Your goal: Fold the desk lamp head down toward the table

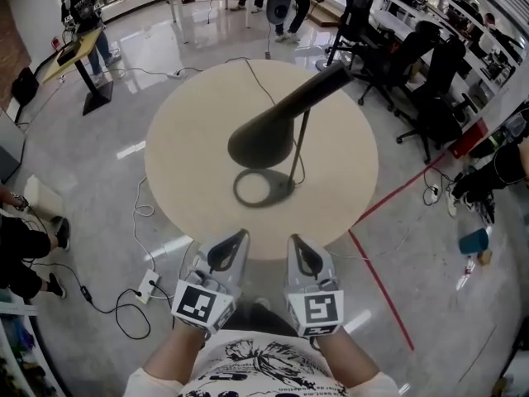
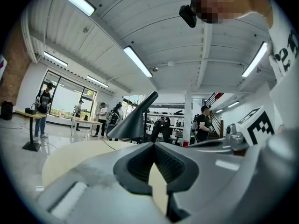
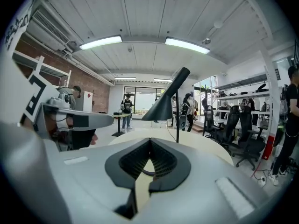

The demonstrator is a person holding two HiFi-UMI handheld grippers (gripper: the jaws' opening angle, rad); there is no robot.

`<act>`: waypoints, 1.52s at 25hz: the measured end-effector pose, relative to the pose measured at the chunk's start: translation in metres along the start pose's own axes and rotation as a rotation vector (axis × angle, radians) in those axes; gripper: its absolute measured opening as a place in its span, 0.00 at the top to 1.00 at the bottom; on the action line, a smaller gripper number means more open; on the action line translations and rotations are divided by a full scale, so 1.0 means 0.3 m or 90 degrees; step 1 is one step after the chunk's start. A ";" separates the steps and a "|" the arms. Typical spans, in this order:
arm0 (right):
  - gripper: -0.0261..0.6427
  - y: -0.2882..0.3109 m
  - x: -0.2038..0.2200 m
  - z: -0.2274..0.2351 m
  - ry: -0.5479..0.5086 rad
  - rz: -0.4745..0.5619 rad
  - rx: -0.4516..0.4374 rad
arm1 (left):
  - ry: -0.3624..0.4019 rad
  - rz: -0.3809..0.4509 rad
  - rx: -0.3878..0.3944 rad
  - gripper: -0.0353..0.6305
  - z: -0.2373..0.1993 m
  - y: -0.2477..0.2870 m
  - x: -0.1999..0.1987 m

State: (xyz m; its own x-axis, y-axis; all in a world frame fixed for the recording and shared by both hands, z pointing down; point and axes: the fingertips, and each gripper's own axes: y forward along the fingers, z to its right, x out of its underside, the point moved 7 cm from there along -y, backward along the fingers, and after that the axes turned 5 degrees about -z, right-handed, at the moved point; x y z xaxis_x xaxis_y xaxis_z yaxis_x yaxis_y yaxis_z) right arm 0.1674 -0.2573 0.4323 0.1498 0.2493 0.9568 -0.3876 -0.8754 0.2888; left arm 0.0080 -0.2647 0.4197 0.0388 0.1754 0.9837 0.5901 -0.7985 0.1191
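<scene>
A black desk lamp stands on the round beige table [image 1: 190, 139]. Its round base [image 1: 264, 187] lies near the table's middle, and a thin stem [image 1: 301, 145] rises from it. The cone-shaped head [image 1: 277, 122] slants from upper right down to lower left, with its wide mouth hanging above the base. My left gripper [image 1: 239, 238] and right gripper [image 1: 295, 241] hover side by side at the near table edge, short of the lamp, both shut on nothing. The left gripper view shows the lamp head [image 2: 133, 120] beyond my left gripper [image 2: 153, 143]. The right gripper view shows the lamp head [image 3: 163, 107] beyond my right gripper [image 3: 150, 139].
A thin cable [image 1: 258, 79] runs from the lamp across the table's far side. On the floor are a power strip [image 1: 147, 286] with cords at the left and a red tape line [image 1: 380, 284] at the right. Office chairs [image 1: 421, 98] stand far right; people and desks [image 1: 78, 44] are behind.
</scene>
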 end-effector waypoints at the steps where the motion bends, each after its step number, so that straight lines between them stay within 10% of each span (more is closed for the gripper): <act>1: 0.95 -0.012 0.004 -0.012 0.000 0.003 0.002 | 0.005 -0.004 0.005 0.94 0.010 -0.015 0.012; 38: 0.95 -0.925 0.309 -0.659 0.015 0.000 0.106 | 0.041 0.005 0.087 0.94 0.401 -1.015 0.197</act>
State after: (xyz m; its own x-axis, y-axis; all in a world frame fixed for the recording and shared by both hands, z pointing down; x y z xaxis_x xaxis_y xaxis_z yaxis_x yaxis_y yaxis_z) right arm 0.1090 0.0906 0.4476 0.1280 0.2578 0.9577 -0.2308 -0.9314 0.2816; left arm -0.0723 0.0582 0.4255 -0.0050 0.1290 0.9916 0.6940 -0.7135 0.0963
